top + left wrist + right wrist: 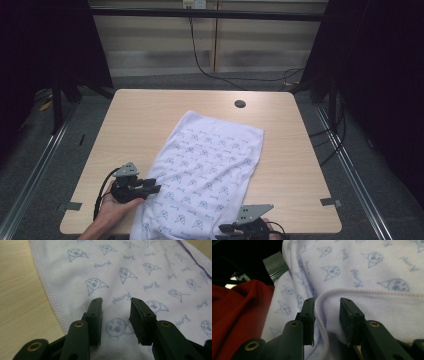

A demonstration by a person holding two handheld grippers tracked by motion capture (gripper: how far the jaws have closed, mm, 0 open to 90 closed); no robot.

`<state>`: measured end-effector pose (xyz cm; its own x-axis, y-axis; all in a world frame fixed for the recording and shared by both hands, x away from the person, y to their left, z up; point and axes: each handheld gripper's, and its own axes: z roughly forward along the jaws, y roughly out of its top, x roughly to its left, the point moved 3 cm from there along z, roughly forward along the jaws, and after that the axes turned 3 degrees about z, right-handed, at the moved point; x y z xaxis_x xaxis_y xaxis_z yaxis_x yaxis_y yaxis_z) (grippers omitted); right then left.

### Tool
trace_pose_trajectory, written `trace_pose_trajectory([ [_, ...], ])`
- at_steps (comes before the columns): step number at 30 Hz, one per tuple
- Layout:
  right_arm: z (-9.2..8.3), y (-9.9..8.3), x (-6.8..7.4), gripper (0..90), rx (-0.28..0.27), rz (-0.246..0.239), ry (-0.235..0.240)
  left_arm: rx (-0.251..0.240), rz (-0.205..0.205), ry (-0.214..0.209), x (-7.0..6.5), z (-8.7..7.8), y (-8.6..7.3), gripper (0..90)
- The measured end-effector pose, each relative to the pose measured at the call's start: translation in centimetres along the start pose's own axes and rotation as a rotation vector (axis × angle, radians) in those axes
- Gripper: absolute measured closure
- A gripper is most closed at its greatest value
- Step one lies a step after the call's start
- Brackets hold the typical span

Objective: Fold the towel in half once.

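Observation:
A white cloth (207,167) printed with small blue faces lies folded on the wooden table (135,115), its near end hanging over the front edge. My left gripper (156,189) is open at the cloth's left hem, held by a hand; in the left gripper view its jaws hover over the cloth (120,272) with a gap between the fingertips (97,305). My right gripper (225,228) is at the table's front edge. In the right gripper view it (327,303) is open, and a stitched corner of the cloth (362,293) lies between the jaws.
A round cable hole (240,104) sits near the table's far edge. Black cables (200,65) trail on the floor behind. Red fabric (234,312) fills the left of the right gripper view, below the table edge. Bare wood (20,290) lies left of the cloth.

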<state>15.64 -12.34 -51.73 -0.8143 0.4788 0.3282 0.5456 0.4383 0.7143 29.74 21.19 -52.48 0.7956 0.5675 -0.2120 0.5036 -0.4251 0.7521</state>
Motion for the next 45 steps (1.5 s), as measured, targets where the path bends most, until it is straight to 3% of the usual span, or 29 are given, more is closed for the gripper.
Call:
trace_pose_trajectory([
  [2, 0.4, -0.5, 0.6, 68.8, 0.035, -0.019, 0.007, 0.000, -0.004, -0.003, 0.0, 0.0, 0.0, 62.0],
  [4, 0.6, -0.6, 0.7, 87.7, 0.053, -0.036, -0.007, 0.001, -0.002, -0.003, 0.0, 0.0, 0.0, 62.0],
  [5, 0.3, -0.7, 0.5, 89.3, 0.047, -0.031, -0.013, 0.002, 0.000, -0.001, 0.0, 0.0, 0.0, 62.0],
  [9, -1.2, -0.8, -0.1, 89.9, 0.017, -0.014, -0.047, 0.006, -0.002, 0.004, -0.1, -0.1, 0.0, 62.0],
  [11, -4.1, -1.7, -0.8, 89.9, -0.020, 0.016, -0.111, 0.015, -0.008, 0.008, -0.2, -0.3, -0.2, 62.0],
  [12, -4.1, -1.7, -0.8, 89.9, -0.020, 0.016, -0.111, 0.021, -0.005, 0.009, -0.4, -0.6, -0.3, 62.0],
  [15, -7.4, -3.4, -1.2, 89.9, -0.047, 0.072, -0.183, 0.034, -0.012, 0.020, -0.9, -1.8, -1.3, 62.2],
  [20, -8.9, -3.8, -1.2, 88.1, -0.065, 0.097, -0.215, 0.041, -0.014, -0.015, -1.5, -3.3, -2.6, 59.9],
  [21, -9.0, -3.8, -1.3, 84.8, -0.073, 0.099, -0.224, 0.039, -0.030, -0.015, -1.4, -3.5, -2.6, 59.9],
  [24, -8.5, -2.7, -1.8, 74.1, -0.108, 0.099, -0.222, 0.032, -0.024, -0.011, -1.0, -3.2, -2.0, 54.3],
  [25, -6.7, -0.8, -2.6, 68.4, -0.122, 0.066, -0.204, 0.027, -0.015, 0.010, -0.6, -2.9, -1.6, 53.6],
  [26, -6.7, -0.8, -2.6, 68.4, -0.122, 0.066, -0.204, 0.016, -0.014, 0.025, -0.2, -2.5, -0.9, 53.6],
  [28, -4.6, 1.2, -3.6, 61.4, -0.113, 0.057, -0.184, -0.016, -0.024, 0.043, 0.9, -1.8, 0.4, 53.5],
  [31, -2.0, 3.5, -5.1, 52.9, -0.091, 0.053, -0.176, -0.020, -0.029, 0.079, 2.2, -0.5, 2.0, 52.4],
  [32, -1.2, 4.1, -5.6, 49.9, -0.077, 0.054, -0.196, -0.033, -0.027, 0.091, 2.6, 0.1, 2.3, 52.3],
  [34, 0.1, 4.7, -6.3, 47.9, -0.031, 0.038, -0.229, -0.009, -0.041, 0.105, 3.0, 1.1, 2.4, 51.9],
  [37, 1.1, 4.1, -6.5, 46.0, 0.031, 0.021, -0.278, 0.003, -0.027, 0.099, 2.8, 1.3, 2.0, 50.4],
  [38, 1.1, 3.7, -6.4, 46.0, 0.023, 0.007, -0.287, 0.003, -0.032, 0.098, 2.7, 1.2, 1.9, 50.4],
  [40, 0.9, 3.4, -6.1, 49.6, 0.025, 0.000, -0.314, -0.005, -0.026, 0.102, 2.7, 1.2, 1.8, 50.3],
  [42, 0.5, 2.9, -5.8, 65.8, 0.036, -0.035, -0.363, -0.004, -0.015, 0.107, 2.6, 1.2, 1.8, 50.3],
  [43, 0.1, 2.7, -5.8, 76.4, 0.025, -0.032, -0.365, -0.004, -0.012, 0.105, 2.6, 1.2, 1.8, 50.4],
  [45, -0.9, 2.3, -6.1, 87.0, -0.027, 0.019, -0.341, -0.006, -0.013, 0.098, 2.7, 1.2, 1.8, 50.4],
])
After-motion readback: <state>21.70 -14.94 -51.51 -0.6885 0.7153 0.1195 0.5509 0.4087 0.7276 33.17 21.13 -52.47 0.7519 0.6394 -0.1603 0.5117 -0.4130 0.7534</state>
